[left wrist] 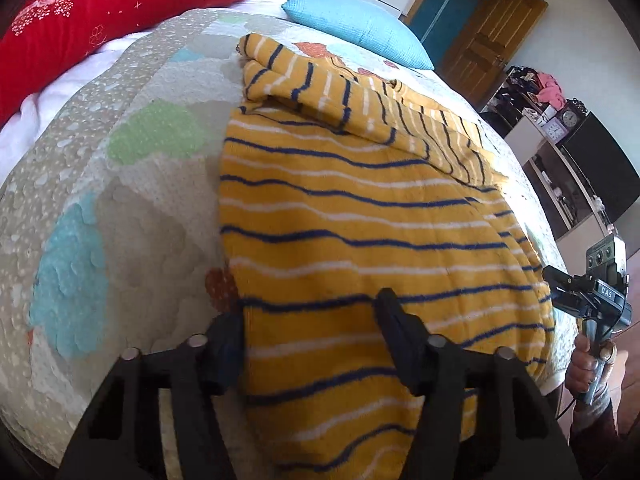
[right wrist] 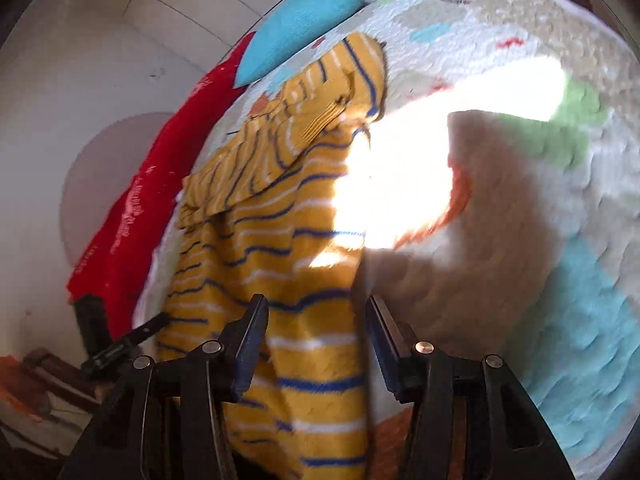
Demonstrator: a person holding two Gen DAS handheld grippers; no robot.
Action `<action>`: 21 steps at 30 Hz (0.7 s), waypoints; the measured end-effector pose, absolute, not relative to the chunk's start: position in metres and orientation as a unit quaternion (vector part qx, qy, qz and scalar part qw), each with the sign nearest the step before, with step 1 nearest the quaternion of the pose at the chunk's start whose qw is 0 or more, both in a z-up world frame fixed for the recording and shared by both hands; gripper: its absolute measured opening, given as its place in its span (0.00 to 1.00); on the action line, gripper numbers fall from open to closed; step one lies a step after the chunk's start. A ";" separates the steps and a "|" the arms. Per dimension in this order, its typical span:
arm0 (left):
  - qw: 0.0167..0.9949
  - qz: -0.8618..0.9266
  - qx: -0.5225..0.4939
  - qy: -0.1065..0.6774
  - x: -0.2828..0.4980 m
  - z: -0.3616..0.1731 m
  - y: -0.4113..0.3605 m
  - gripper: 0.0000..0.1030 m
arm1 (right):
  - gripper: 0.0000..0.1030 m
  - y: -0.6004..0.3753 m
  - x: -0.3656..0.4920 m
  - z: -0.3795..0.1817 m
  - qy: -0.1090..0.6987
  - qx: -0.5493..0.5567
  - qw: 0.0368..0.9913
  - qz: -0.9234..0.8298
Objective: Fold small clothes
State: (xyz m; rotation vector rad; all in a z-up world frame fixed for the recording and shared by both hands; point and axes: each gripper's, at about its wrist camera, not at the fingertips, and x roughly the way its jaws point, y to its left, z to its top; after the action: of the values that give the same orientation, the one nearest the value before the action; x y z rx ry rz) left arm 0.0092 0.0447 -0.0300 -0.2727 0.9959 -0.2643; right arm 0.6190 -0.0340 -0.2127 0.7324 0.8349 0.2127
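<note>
Striped yellow garment [left wrist: 360, 220] spread on bed [left wrist: 120, 200], sleeve folded across. Both grippers' fingers [left wrist: 386, 316] spread wide, gripping nothing. Risk: pinching one layer only, dragging fold askew.

Black plastic fingers [left wrist: 394, 320], blue pads [right wrist: 250, 344], silver screws; bare-skinned hand [left wrist: 588, 364].

Fuzzy, seemingly terry-cloth striped garment [left wrist: 360, 216]
</note>
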 end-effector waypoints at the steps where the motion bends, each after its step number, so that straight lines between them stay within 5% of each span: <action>1: 0.861 -0.129 -0.137 0.472 0.001 -0.030 0.043 0.45 | 0.54 -0.027 0.613 -0.218 0.395 0.363 0.835 0.123; 9: 0.849 -0.163 -0.196 0.463 -0.051 -0.037 0.038 0.44 | 0.54 0.028 0.573 -0.236 0.404 0.358 0.826 0.165; 14: 0.843 -0.188 -0.199 0.464 -0.067 -0.042 0.024 0.60 | 0.54 0.047 0.561 -0.249 0.416 0.357 0.821 0.159; 17: 0.841 -0.181 -0.205 0.466 -0.063 -0.043 0.022 0.58 | 0.54 0.054 0.558 -0.257 0.419 0.360 0.821 0.142; 19: 0.841 -0.155 -0.208 0.476 -0.058 -0.043 0.024 0.18 | 0.52 0.059 0.554 -0.262 0.420 0.364 0.821 0.128; 21: 0.831 -0.150 -0.225 0.485 -0.054 -0.042 0.031 0.08 | 0.22 0.061 0.549 -0.260 0.427 0.354 0.827 0.094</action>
State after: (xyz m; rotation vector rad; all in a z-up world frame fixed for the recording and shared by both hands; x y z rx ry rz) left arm -0.0541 0.0306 -0.0422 -0.4769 1.0291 -0.3184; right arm 0.5493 0.0614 -0.2605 0.7514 0.9065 0.2004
